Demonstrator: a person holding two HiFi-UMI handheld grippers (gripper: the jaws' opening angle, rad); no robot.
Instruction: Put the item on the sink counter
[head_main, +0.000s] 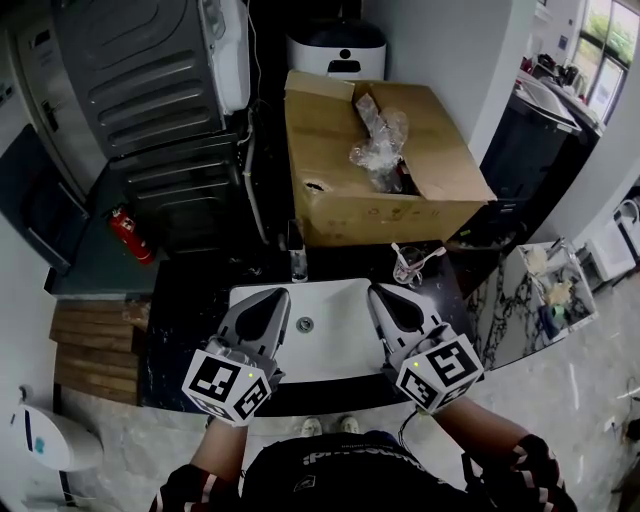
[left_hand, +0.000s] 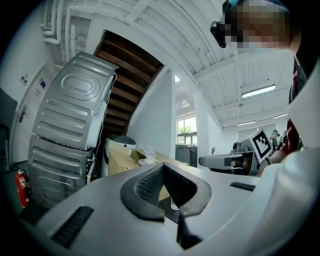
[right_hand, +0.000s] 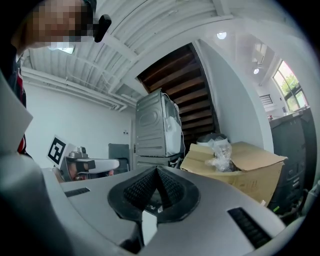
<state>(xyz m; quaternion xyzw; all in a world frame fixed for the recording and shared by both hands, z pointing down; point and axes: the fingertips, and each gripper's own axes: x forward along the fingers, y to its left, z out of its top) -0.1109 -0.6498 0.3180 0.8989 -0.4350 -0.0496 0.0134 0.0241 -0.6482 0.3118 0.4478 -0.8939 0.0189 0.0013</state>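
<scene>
**A:** What are the tongs doing?

**B:** The left tongs (head_main: 276, 293) and the right tongs (head_main: 377, 290) are side by side over the white basin (head_main: 335, 350), both pointing away from the person. In the left gripper view the ribbed pads meet at the tip, with nothing between them. The right gripper view shows the same: jaws together and empty.

**A:** And the item?

**B:** A clear cup (head_main: 405, 268) with toothbrushes in it stands upright on the dark worktop (head_main: 190, 310), by the basin's far right corner. It is just beyond the tip of the right tongs and not touching them.

**A:** Is anything else on that worktop?

**B:** The tap (head_main: 297, 258) stands behind the middle of the basin's far edge. Behind that is an open cardboard box (head_main: 380, 215) — a plastic-wrapped bundle (head_main: 378, 140) lies in its mouth, well away from both tongs.

**A:** What's over on the left?

**B:** A tall grey appliance (head_main: 150, 70) with a ribbed metal panel stands there. A red fire extinguisher (head_main: 130, 236) sits low beside it.

**A:** Can each tool see the other?

**B:** Yes — each gripper view shows the other tool level beside it, with its marker cube in sight.
</scene>
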